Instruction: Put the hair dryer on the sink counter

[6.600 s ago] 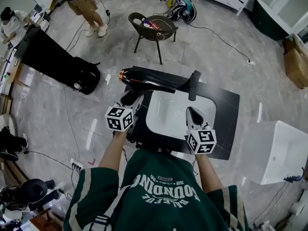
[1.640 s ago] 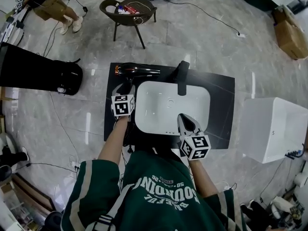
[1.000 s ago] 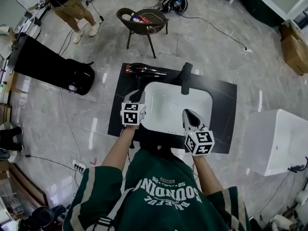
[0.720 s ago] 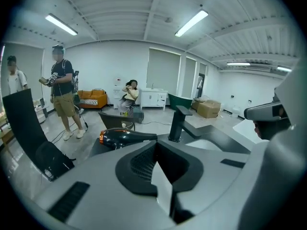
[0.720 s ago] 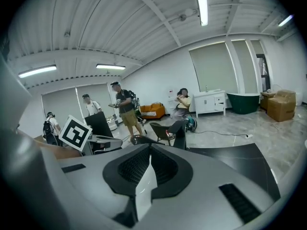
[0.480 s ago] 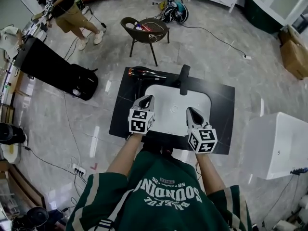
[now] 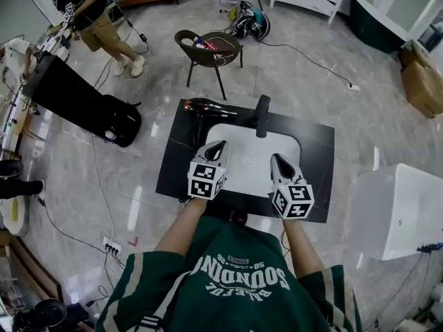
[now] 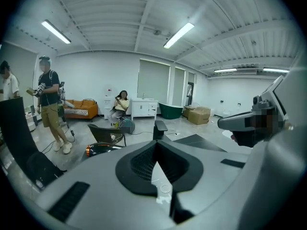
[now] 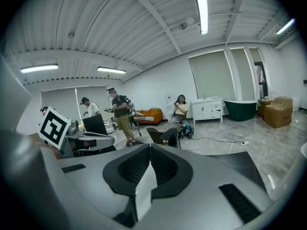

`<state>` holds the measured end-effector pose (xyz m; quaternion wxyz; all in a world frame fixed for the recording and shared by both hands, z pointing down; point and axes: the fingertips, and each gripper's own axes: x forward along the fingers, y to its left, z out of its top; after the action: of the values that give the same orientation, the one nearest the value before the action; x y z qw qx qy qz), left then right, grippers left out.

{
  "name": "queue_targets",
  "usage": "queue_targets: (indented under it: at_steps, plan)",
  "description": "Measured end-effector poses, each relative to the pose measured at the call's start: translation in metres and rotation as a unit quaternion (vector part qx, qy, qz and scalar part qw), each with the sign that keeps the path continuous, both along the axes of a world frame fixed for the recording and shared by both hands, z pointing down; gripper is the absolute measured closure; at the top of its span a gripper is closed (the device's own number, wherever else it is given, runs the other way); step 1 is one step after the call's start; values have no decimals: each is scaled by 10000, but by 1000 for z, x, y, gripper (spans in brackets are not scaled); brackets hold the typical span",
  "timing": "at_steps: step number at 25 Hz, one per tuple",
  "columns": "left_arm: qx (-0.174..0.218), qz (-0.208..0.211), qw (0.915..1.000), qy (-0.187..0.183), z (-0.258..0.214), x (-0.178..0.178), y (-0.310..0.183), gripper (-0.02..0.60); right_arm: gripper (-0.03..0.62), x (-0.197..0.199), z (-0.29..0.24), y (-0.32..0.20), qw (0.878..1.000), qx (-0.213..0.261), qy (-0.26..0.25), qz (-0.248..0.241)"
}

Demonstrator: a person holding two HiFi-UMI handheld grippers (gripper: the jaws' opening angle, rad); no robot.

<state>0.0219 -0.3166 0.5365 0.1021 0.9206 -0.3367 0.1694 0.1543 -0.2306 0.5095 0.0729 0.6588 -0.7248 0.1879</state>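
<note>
Black hair dryer [image 7: 208, 107] lies on counter [image 7: 317, 159], beyond the left fingers [image 7: 215, 151].

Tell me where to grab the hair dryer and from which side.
Probably the handle. The hair dryer lies at the counter's far left corner, barrel crosswise, with the handle seemingly pointing back toward the person. Come from the near side with the left gripper, the closer one.

The black sink counter [image 7: 318, 178] bears the hair dryer [image 7: 208, 106] at its far-left corner.
</note>
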Motion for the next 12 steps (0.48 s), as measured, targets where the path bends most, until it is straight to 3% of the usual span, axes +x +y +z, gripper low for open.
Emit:
queue_targets:
  at_steps: [12]
  plan:
    - [-45, 145, 9998, 118, -1, 6, 5, 571, 551, 0, 5, -1, 10000, -48, 18, -45]
